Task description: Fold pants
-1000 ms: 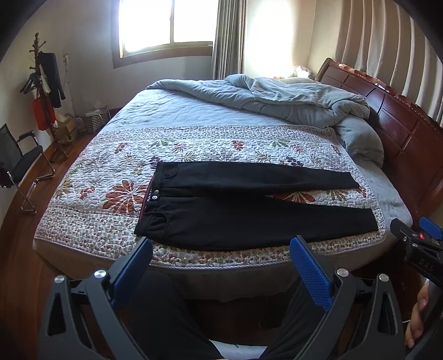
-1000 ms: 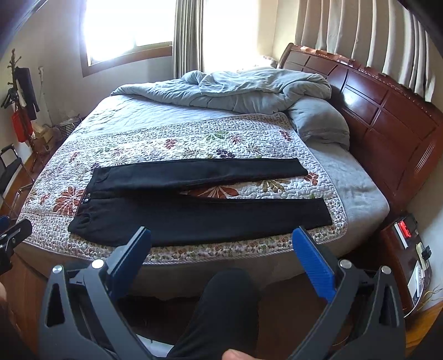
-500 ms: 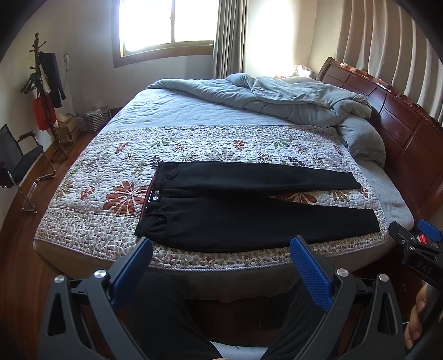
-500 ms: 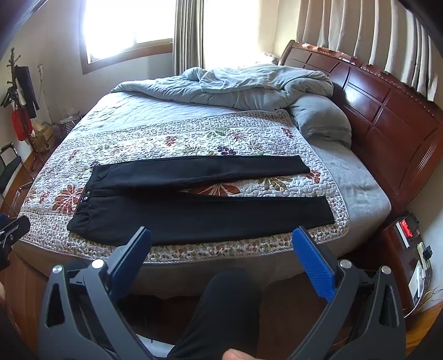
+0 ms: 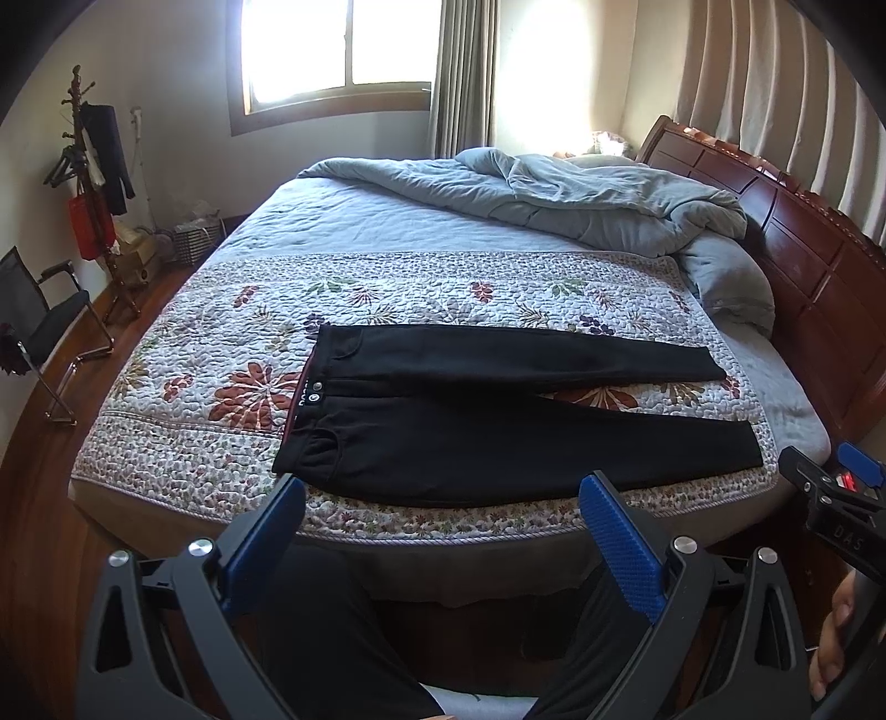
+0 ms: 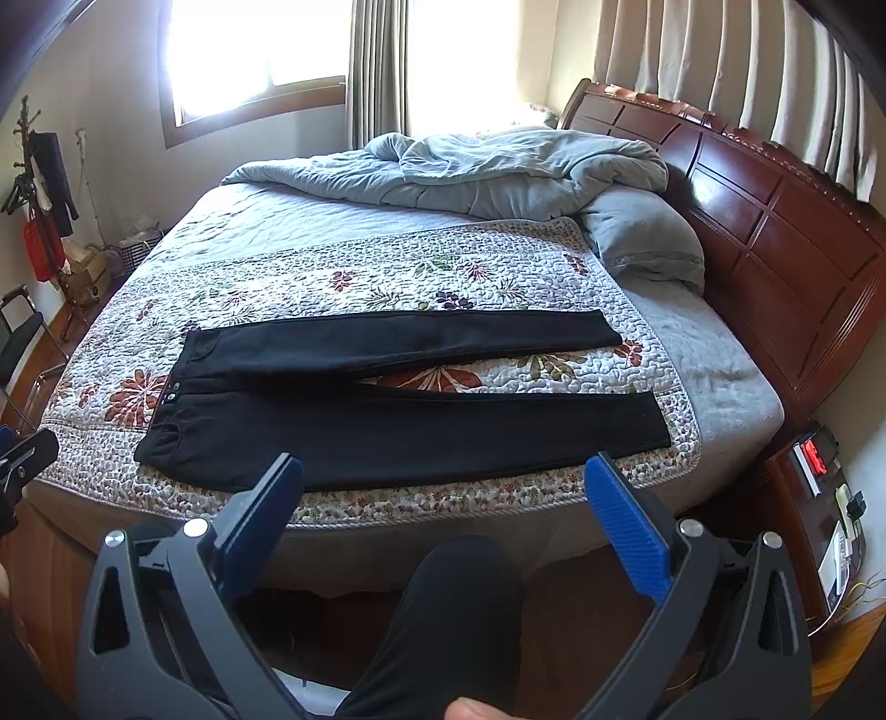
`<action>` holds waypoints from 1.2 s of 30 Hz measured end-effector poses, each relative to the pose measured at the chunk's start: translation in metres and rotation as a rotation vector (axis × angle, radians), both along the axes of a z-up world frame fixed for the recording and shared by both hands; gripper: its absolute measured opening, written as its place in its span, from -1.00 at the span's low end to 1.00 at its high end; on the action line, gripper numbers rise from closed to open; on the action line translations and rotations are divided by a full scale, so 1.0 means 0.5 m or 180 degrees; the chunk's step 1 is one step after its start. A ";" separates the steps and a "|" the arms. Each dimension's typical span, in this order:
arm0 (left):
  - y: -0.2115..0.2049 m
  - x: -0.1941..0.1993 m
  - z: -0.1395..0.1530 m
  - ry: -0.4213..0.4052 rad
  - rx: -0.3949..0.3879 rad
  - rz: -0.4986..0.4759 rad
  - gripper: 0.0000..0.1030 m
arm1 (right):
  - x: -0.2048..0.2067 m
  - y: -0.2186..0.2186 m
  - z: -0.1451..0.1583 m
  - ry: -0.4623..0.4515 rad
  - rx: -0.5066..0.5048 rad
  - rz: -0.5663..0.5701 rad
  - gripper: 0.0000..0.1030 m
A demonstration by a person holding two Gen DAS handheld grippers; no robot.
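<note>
Black pants (image 5: 498, 421) lie flat on the quilt (image 5: 221, 354) at your 12 o'clock, waistband toward 9, legs toward 3, slightly parted. Your left gripper (image 5: 443, 531) and right gripper (image 6: 448, 509) hover short of the bed (image 6: 720, 354), fingers (image 6: 626, 520) spread wide, holding nothing.

Bedroom: bed (image 5: 797, 410) with dark red wooden headboard (image 6: 775, 232), floral quilt (image 5: 387, 288), rumpled grey duvet (image 6: 498, 171); bright window (image 5: 338, 50) with curtains (image 6: 720, 72), coat stand (image 5: 83, 166), black chair (image 5: 39, 321), wood floor (image 5: 33, 443) left.
</note>
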State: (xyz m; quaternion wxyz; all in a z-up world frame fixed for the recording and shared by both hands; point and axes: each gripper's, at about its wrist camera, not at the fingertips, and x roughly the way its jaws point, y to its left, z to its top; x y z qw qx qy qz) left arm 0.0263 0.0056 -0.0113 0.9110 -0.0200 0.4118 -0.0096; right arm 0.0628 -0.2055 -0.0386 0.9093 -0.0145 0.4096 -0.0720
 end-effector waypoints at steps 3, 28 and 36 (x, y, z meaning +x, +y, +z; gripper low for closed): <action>0.002 0.002 -0.002 0.0004 0.0003 0.0005 0.93 | 0.000 0.001 -0.001 0.0005 0.0001 -0.0001 0.95; 0.136 0.151 -0.141 0.0044 -0.0757 -0.0873 0.93 | 0.199 -0.127 -0.070 -0.0145 0.0436 0.0678 0.95; 0.349 0.481 -0.315 0.1013 -0.0384 -0.0524 0.93 | 0.454 -0.336 -0.213 0.0611 0.1295 0.0836 0.95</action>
